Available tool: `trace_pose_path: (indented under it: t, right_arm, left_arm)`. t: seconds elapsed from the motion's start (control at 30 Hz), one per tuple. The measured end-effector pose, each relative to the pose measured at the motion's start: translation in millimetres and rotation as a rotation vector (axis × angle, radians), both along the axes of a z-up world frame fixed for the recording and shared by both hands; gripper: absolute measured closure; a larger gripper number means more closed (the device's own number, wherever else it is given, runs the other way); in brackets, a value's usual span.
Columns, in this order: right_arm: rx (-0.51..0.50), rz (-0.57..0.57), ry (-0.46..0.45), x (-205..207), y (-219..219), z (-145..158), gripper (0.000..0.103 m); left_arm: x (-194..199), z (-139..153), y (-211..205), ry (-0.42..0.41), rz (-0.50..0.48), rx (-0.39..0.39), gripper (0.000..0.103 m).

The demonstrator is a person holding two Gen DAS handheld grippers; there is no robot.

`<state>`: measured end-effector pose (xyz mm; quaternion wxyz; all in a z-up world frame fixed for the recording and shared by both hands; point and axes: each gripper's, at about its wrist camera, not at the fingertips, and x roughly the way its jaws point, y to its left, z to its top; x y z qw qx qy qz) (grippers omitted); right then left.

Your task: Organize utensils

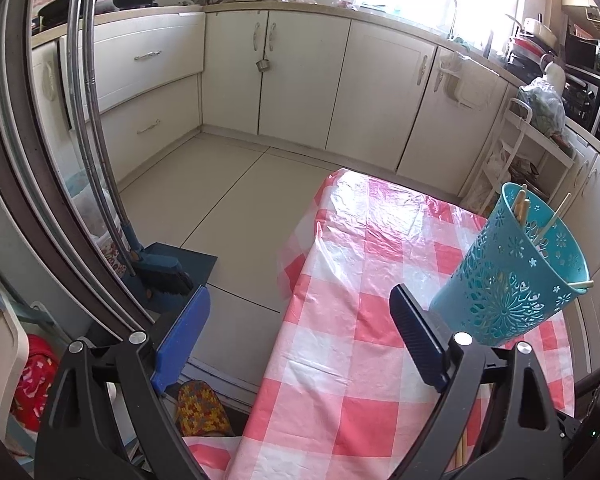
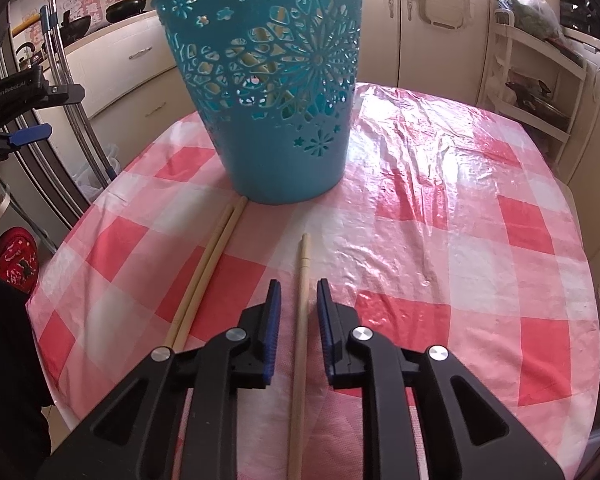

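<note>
In my right wrist view a single chopstick [image 2: 302, 304] lies on the pink-and-white checked tablecloth [image 2: 440, 240], its long axis running almost straight up the frame from the bottom edge toward the centre, with its far tip pointing at the base of the teal cut-out basket [image 2: 260, 80] and stopping short of it. My right claw [image 2: 298, 292] straddles that chopstick: the stick passes through the gap between the two blue pads [image 2: 274, 320], a sliver of cloth showing on either side of it, so the pads are slightly parted and not pressing on it; the claw is released, holding nothing. To the left of centre a pair of chopsticks [image 2: 210, 272] lies side by side, touching each other, slanting from lower left up toward the right, their far ends just at the basket's foot. The basket stands upright on the cloth in the upper middle of the frame, with pale sticks visible through its holes. In my left wrist view my left claw [image 1: 300, 308] is spread wide and empty, low in the frame over the table's near left edge; the basket sits at the right, just beyond the right-hand finger, with chopsticks [image 1: 522, 206] leaning inside it, their ends poking above the rim.
</note>
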<state>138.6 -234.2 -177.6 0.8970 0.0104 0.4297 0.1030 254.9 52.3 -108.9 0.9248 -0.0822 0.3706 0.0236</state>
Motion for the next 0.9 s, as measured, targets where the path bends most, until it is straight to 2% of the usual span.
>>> trace_pose_path:
  t: [0.13,0.33,0.63,0.9]
  right_arm:
    - [0.001,-0.013,0.001,1,-2,0,0.084]
    - [-0.078,-0.006,-0.013,-1,9,0,0.084]
    - [-0.043,-0.017,-0.003,1,2,0,0.091]
    - [-0.079,-0.007,-0.012,0,7,0,0.093]
  left_arm:
    - [2,-1,2,0.005,-0.001,-0.012,0.015]
    - [2,-3,2,0.011,-0.003,-0.017,0.015]
    - [4,-6,-2,0.022,-0.01,-0.003,0.015]
    - [4,-7,-3,0.027,-0.013,0.007,0.015]
